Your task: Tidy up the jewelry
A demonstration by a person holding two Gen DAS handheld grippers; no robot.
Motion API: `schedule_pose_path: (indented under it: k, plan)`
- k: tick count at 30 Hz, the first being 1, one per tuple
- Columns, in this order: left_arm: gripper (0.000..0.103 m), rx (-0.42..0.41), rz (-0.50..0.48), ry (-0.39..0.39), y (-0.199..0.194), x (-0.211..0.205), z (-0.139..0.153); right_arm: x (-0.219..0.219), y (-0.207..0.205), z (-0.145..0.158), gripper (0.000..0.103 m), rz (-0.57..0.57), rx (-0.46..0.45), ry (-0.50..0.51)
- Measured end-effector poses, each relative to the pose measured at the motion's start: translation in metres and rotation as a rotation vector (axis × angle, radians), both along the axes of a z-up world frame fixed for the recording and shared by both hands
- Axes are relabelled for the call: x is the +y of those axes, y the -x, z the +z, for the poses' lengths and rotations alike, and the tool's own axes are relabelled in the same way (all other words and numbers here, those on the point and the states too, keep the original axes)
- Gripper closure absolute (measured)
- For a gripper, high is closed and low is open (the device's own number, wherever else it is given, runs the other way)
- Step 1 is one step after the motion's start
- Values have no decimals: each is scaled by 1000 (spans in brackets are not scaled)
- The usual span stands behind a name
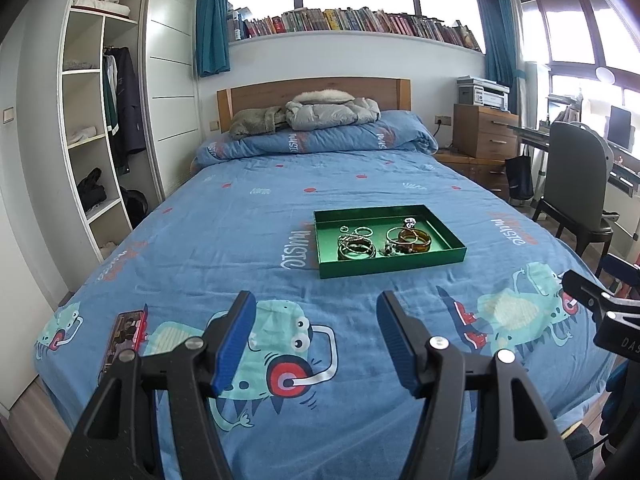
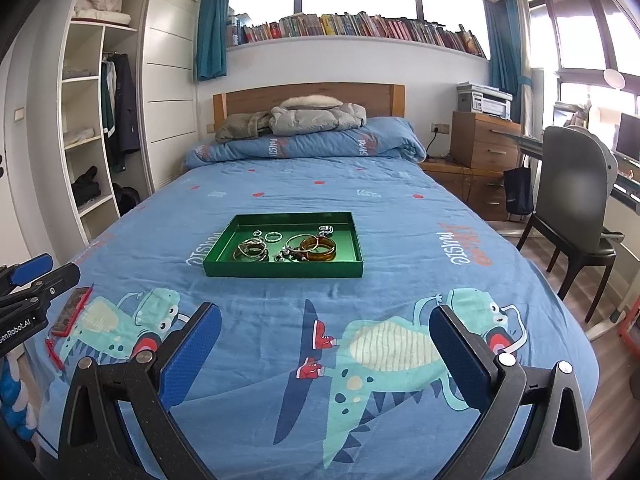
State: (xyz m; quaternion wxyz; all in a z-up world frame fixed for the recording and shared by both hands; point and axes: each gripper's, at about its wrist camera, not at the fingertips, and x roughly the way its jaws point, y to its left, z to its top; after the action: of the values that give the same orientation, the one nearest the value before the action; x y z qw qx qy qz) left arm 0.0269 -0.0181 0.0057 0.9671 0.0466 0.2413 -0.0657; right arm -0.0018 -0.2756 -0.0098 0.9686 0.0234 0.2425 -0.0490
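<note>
A green tray (image 1: 390, 266) lies on the blue bed, also in the right wrist view (image 2: 280, 270). In it lie an amber bangle (image 1: 416, 239) (image 2: 319, 249), stacked silver and dark bangles (image 1: 356, 249) (image 2: 252, 251), small silver rings (image 1: 364, 231) (image 2: 272, 236) and a dark bead piece (image 2: 290, 256). My left gripper (image 1: 316, 340) is open and empty, over the bed well short of the tray. My right gripper (image 2: 324, 354) is open wide and empty, also short of the tray. Each gripper shows at the edge of the other's view, the right one (image 1: 592, 300) and the left one (image 2: 36, 280).
A red-cased phone (image 1: 124, 336) (image 2: 72, 312) lies on the bed's near left. A folded quilt with jackets (image 1: 332, 112) sits at the headboard. An open wardrobe (image 1: 96, 120) stands left. A chair (image 2: 572, 208), drawers and a desk stand right.
</note>
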Motion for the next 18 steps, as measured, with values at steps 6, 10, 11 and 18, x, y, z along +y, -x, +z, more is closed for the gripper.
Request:
schedule_pose_path:
  k: [6,10,11,18]
  plan:
    - [42,11,3,0,-3,1,-4,-2,-2,-2,1,-7,6,-2]
    - [42,11,3,-1,-3,1,-5,-3,-4,-4,1,-9,12,-4]
    - [42,11,3,-1,-3,1,-5,-4,-5,-4,1,-10,12,-5]
    - [42,13,4,-3,-5,2,-6,-10,-6,-6,1,-21,14,-13]
